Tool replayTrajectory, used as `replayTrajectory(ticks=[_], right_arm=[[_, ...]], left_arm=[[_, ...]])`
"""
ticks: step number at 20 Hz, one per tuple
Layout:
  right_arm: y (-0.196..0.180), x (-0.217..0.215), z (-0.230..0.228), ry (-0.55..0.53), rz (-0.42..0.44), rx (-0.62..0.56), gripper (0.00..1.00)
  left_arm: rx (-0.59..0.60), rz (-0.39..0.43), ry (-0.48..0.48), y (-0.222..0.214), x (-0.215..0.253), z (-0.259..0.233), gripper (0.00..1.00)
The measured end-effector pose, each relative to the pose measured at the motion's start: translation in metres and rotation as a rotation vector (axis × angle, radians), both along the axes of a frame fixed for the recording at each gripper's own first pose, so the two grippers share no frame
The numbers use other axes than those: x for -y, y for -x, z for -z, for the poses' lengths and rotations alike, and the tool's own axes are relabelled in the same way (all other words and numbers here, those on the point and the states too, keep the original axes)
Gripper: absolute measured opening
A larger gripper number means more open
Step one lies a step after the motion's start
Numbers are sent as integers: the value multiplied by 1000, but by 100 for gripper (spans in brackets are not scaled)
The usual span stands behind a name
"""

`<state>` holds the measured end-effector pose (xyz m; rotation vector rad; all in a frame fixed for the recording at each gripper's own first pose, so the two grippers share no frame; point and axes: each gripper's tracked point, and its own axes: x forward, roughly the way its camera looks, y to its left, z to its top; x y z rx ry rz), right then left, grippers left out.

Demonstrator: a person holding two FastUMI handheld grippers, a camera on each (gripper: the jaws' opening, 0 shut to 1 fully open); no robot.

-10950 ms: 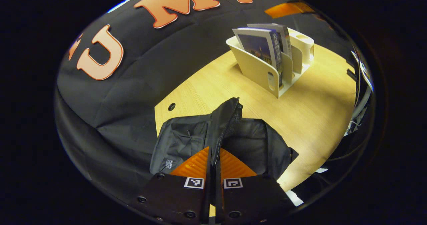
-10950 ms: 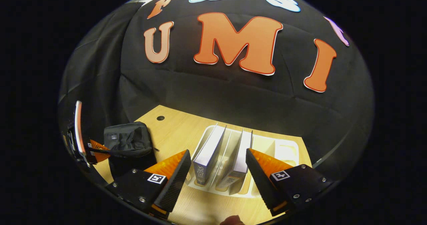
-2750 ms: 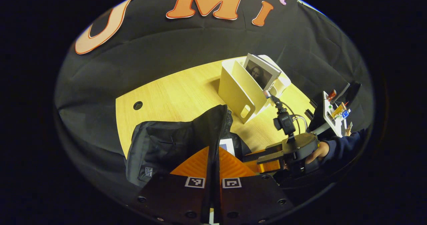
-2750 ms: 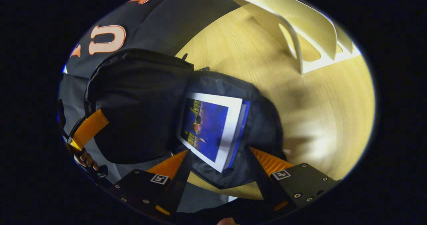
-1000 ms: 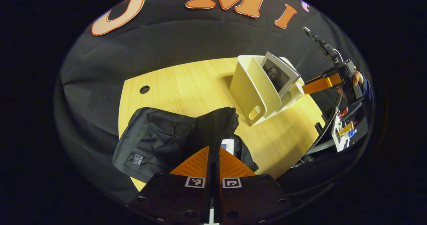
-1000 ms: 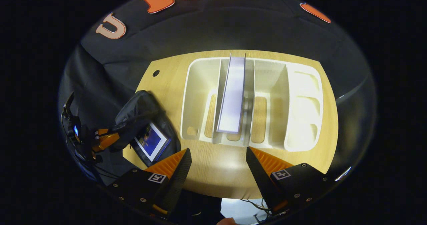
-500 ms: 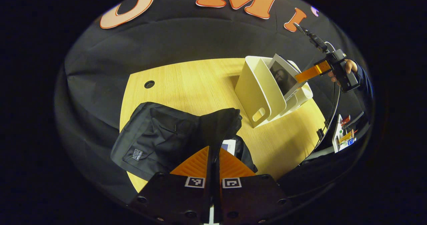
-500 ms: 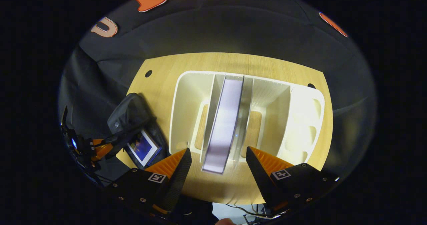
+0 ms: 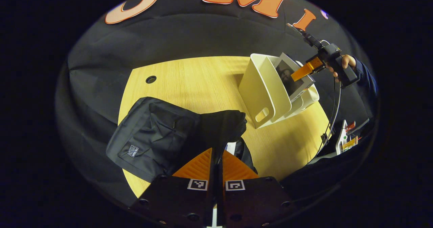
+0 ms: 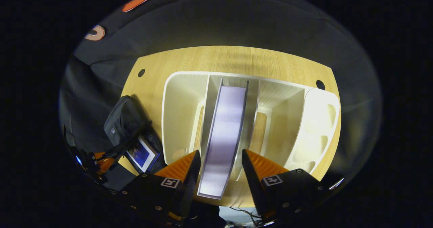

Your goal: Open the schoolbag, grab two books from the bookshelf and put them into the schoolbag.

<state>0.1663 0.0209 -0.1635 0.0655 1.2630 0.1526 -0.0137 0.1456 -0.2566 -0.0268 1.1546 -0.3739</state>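
My right gripper (image 10: pixel 219 174) hangs open astride the second book (image 10: pixel 224 136) standing in the bookshelf (image 10: pixel 176 119), its long edge running away between the fingers. My left gripper (image 9: pixel 216 163) pinches the schoolbag (image 9: pixel 152 136) flap.

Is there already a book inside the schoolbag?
Yes, a blue-covered book lies in the open schoolbag, seen in the right gripper view.

So the tabletop (image 10: pixel 236 57) is light wood with a couple of round cable holes near its far edge. Sitting straight on it: a cream bookshelf (image 10: pixel 179 96) dead ahead of the right fingers (image 10: pixel 257 168), and a black schoolbag (image 9: pixel 152 133) just past the left fingers (image 9: pixel 198 163), well left of the bookshelf.
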Motion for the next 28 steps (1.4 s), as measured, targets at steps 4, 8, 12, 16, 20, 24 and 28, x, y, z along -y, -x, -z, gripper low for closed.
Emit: replayTrajectory(ticks=[4,8,12,16,20,24,28], right_arm=[[-1,0,4,23,8,-12,56],[0,9,7,56,61,-24,41],[11,6,4,66,89,-27,37],[26,4,-6,79,135,-5,36],[49,0,-13,83,196,5,36],[82,-9,-18,67,240,12,36],[115,-15,-19,52,273,9,35]], left_arm=[[-1,-6,-1,1,-2,-1,5],[2,-2,-7,1,0,-1,5],[18,20,-6,-1,0,-3,5],[29,44,17,-1,0,-2,5],[28,92,57,5,3,0,5],[37,145,66,7,-1,-2,5],[42,196,74,6,-2,-2,5]])
